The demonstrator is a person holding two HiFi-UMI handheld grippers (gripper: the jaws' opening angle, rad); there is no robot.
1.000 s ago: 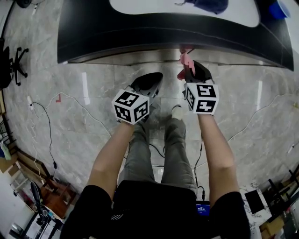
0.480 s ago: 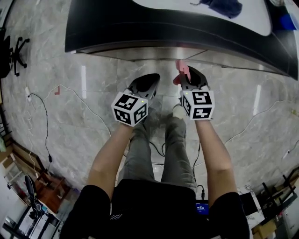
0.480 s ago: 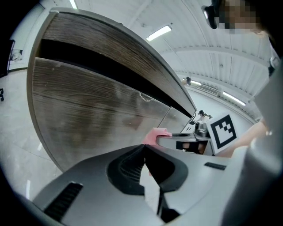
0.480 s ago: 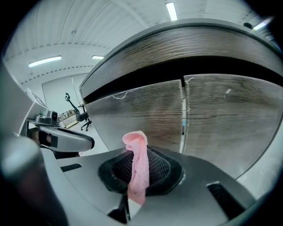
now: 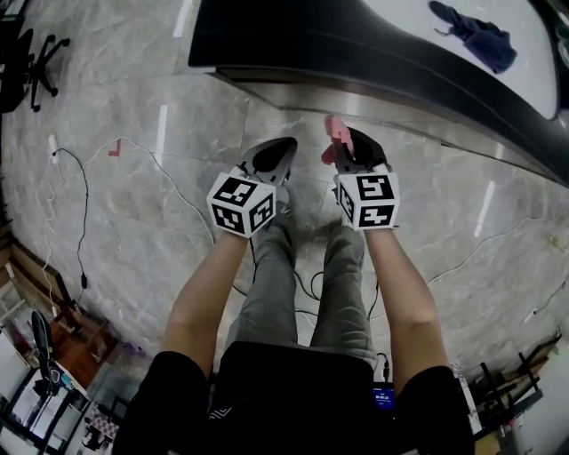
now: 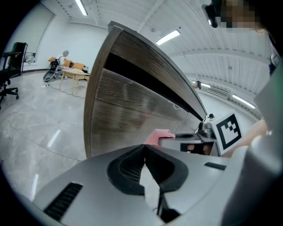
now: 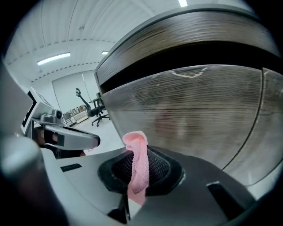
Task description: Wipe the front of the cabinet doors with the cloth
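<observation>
In the head view the cabinet (image 5: 373,75) runs across the top, its dark front facing me. My right gripper (image 5: 349,145) is shut on a pink cloth (image 5: 336,133), which sticks up out of its jaws a short way off the cabinet front. In the right gripper view the pink cloth (image 7: 138,163) stands pinched between the jaws, with the wood-grain cabinet door (image 7: 194,114) close ahead. My left gripper (image 5: 281,149) hangs beside it, shut on nothing. In the left gripper view the left gripper (image 6: 144,149) has its jaws together; beyond them are the cabinet door (image 6: 128,110) and the cloth (image 6: 157,135).
A blue cloth (image 5: 476,35) lies on the white countertop (image 5: 400,27). Cables (image 5: 133,151) trail over the marble floor at left. An office chair (image 5: 27,62) stands far left. The person's legs and shoes (image 5: 284,209) are under the grippers.
Both grippers have drawn back from the cabinet front, so the cloth no longer reaches it. The head view has turned, and the cabinet now slants toward the upper right.
</observation>
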